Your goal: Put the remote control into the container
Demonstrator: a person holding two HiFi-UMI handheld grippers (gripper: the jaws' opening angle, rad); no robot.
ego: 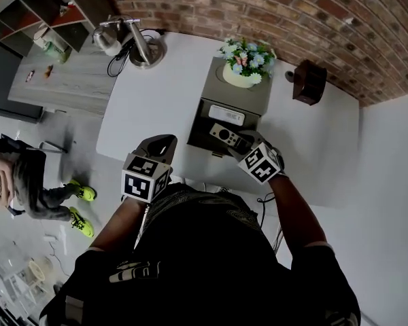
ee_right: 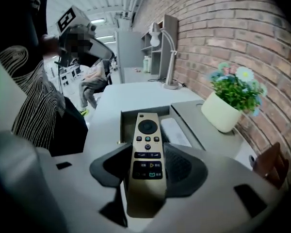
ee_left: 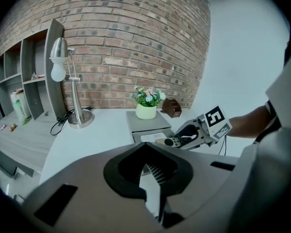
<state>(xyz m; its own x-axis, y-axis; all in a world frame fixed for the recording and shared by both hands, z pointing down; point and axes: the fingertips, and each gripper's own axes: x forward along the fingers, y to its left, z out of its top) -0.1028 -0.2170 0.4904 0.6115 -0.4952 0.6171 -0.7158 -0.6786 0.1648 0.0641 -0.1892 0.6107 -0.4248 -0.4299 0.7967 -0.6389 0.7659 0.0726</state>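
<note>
The right gripper (ee_right: 146, 148) has its fingers (ee_right: 182, 166) clamped on the lower half of the remote control (ee_right: 147, 130), buttons facing up. The long axis of the remote control runs along the line of the fingers and away from the person, toward the far edge of the desk (ego: 149, 100). Its free end is over the open compartment of the container (ee_right: 131, 112).

The container stands about midway along the desk, with the open compartment on the side toward the near edge. The right gripper is at the compartment. The left gripper (ee_left: 146, 149) is off to the left, above the near edge, with its fingers (ee_left: 126, 171) together on nothing.

A pale flat item (ee_right: 175, 131) lies in the right part of the compartment, and the left part appears free. A flower pot (ee_right: 222, 111) stands on the closed top of the container, beyond the compartment. A lamp (ego: 132, 39) stands at the far left corner, well apart.

Judgement: lower the remote control into the left part, parallel to the pale item. Open the fingers only when it rests on the bottom.
</note>
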